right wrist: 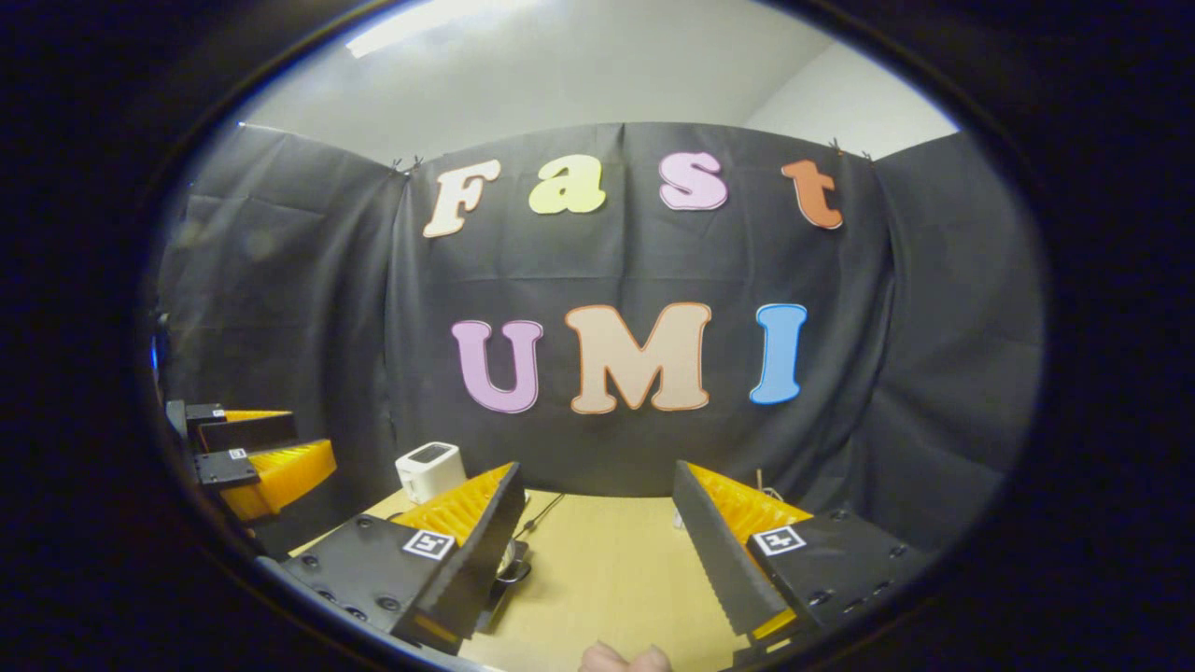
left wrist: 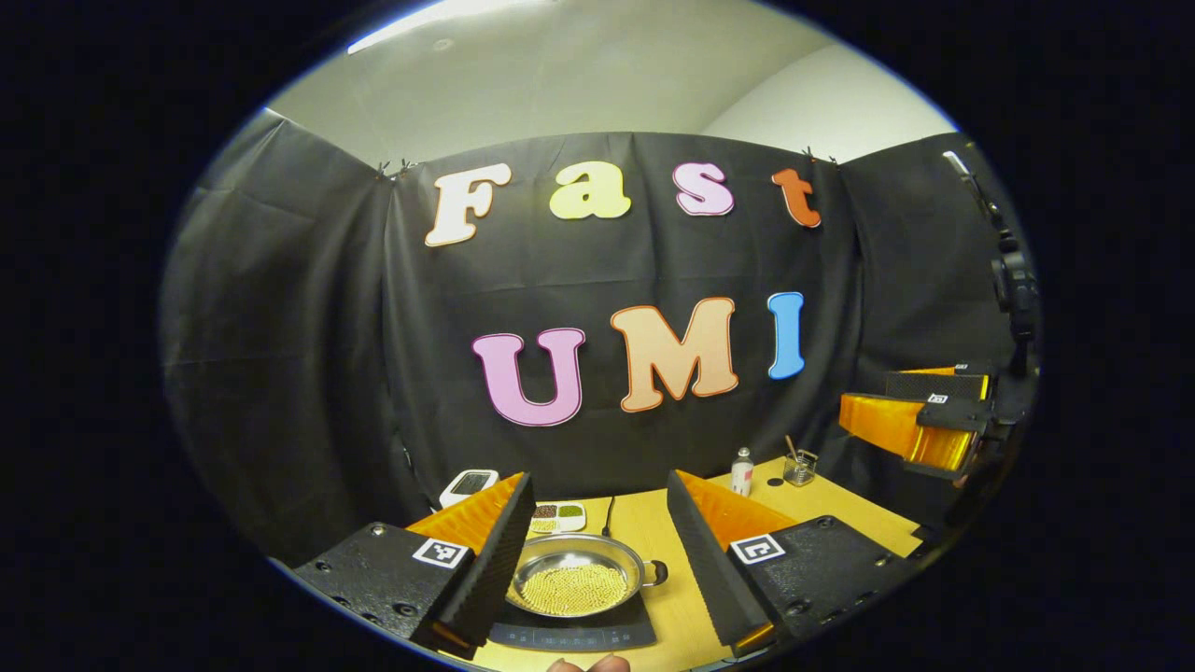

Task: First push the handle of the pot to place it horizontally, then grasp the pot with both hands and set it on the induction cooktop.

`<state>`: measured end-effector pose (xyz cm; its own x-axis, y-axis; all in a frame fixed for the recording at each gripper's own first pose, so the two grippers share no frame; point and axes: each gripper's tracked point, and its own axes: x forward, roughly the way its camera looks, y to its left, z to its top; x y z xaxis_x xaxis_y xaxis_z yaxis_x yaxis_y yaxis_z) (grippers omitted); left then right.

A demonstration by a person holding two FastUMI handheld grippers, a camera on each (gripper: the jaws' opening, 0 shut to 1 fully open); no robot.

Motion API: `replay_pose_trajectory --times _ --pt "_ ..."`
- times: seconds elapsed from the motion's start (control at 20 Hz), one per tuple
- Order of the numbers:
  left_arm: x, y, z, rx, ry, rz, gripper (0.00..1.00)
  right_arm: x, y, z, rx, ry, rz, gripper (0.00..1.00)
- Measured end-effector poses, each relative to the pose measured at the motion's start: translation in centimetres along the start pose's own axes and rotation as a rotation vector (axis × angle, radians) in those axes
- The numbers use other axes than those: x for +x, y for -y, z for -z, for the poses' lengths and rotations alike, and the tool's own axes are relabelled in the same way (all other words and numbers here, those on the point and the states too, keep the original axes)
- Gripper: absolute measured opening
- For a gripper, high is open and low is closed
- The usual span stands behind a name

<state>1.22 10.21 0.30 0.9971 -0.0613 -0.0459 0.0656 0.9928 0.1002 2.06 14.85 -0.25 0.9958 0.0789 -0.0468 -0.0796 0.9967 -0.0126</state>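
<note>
Left gripper view: pot (left wrist: 576,579) sitting on cooktop (left wrist: 571,635) bottom center, one bottle (left wrist: 742,471) and one cup (left wrist: 800,467) lower right; both grippers (left wrist: 593,551) (right wrist: 597,546) gaping apart.

We hold both grippers raised: left gripper (left wrist: 597,551) jaws wide apart, right gripper (right wrist: 597,551) likewise, nothing gripped.

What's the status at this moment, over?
Left gripper open, holding nothing; right gripper open, above bare table. Pot of yellow grains sits on induction cooktop, handle out sideways. Nothing in the way.
</note>
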Motion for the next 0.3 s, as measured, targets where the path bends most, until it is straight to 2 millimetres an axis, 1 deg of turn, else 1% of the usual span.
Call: replay_pose_trajectory --times 0.05,0.1,0.2,0.25,0.3 --pt "-0.1 -0.2 0.4 -0.01 -0.017 -0.006 0.87 -0.3 -0.1 -0.5 -0.003 0.016 0.009 0.94" --pt "-0.7 -0.6 0.9 -0.017 -0.031 -0.013 0.86 -0.5 0.1 -0.9 -0.015 0.025 0.021 0.99" --pt "-0.8 -0.4 0.9 -0.02 -0.027 0.006 0.88 -0.6 -0.1 -1.3 -0.029 0.034 0.036 0.99" --pt "-0.8 -0.5 1.0 -0.009 -0.032 0.014 0.87 -0.7 -0.5 -1.4 -0.026 0.038 0.035 0.94" --pt "-0.9 -0.6 0.9 0.0 -0.031 0.017 0.87 -0.9 -0.9 -1.6 -0.023 0.04 0.033 0.99"
